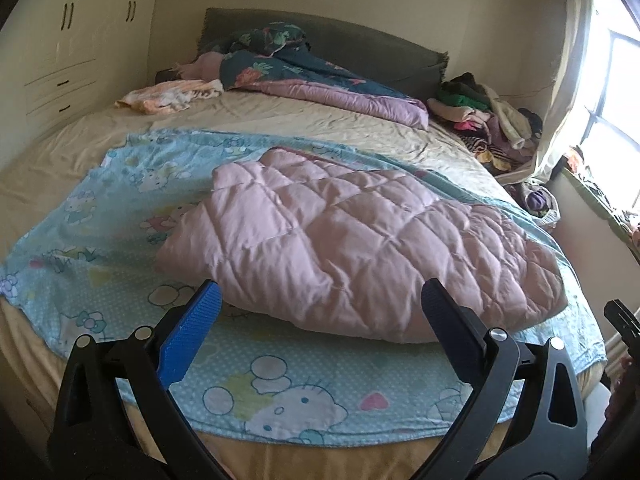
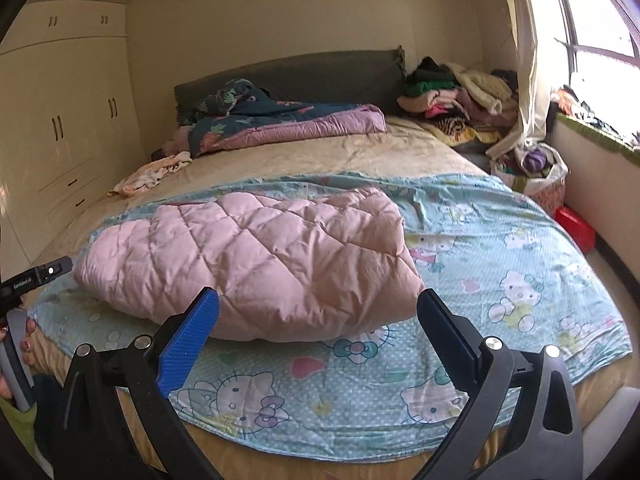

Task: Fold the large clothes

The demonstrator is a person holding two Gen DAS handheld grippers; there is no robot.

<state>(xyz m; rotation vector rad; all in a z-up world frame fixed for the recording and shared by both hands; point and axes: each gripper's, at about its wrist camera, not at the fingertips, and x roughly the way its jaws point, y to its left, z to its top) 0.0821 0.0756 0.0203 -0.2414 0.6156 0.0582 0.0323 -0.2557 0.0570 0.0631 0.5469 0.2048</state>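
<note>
Your pink quilted garment [image 1: 348,248] lies in a bulky, partly folded heap on the light-blue cartoon-cat sheet [image 1: 280,392], which is spread over the foot end of the bed [image 1: 240,120], probably to give you a clean, flat surface near the edge where both arms can reach. Your left gripper [image 1: 320,308] hovers just short of the garment's near edge, jaws spread wide and empty; your right gripper [image 2: 318,314] does the same from the other side, also released and grasping nothing. Held like this, you seem lined up to take the near hem at two places. The heaped clothes [image 2: 452,92] by the window and the dark floral duvet [image 2: 256,120] sit well apart, out of your way. Small white lettering shows on the other gripper's body at the left edge of the right view, too small to read reliably.
</note>
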